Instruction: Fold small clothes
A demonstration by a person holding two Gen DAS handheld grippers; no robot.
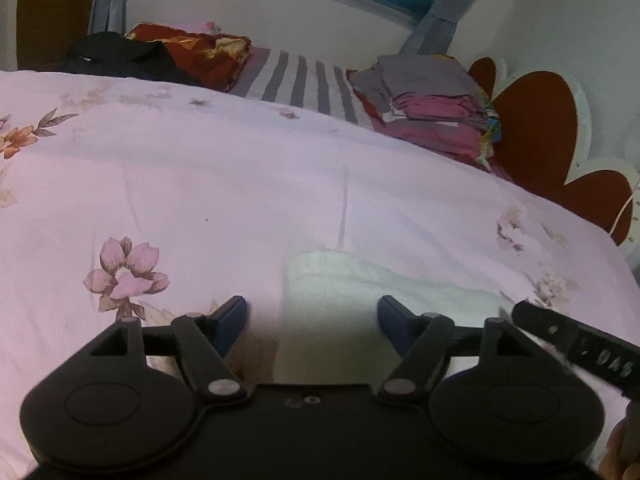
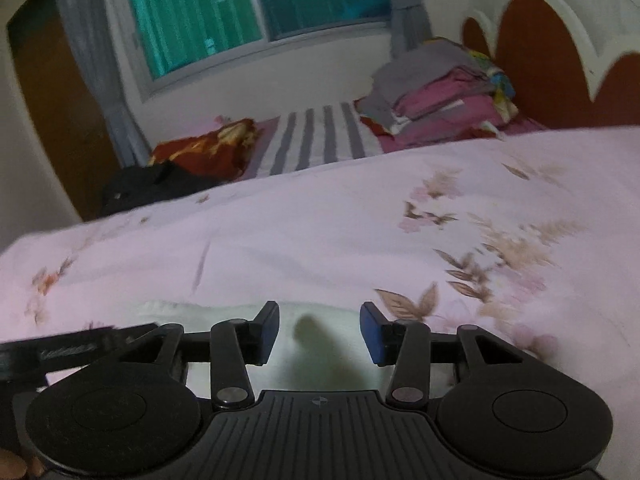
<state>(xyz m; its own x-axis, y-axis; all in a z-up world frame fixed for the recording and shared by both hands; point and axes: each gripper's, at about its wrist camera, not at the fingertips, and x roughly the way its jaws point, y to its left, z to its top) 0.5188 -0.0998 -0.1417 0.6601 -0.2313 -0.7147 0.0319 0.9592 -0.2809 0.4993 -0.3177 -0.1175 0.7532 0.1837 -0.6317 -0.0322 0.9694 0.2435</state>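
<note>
While white garment lies flat, pink bedspread open beyond

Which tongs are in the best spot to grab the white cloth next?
Probably the left tongs: they stand wide open with the white cloth and its near edge right between the tips. The right tongs are also open over it, but narrower and above its flat middle.
</note>
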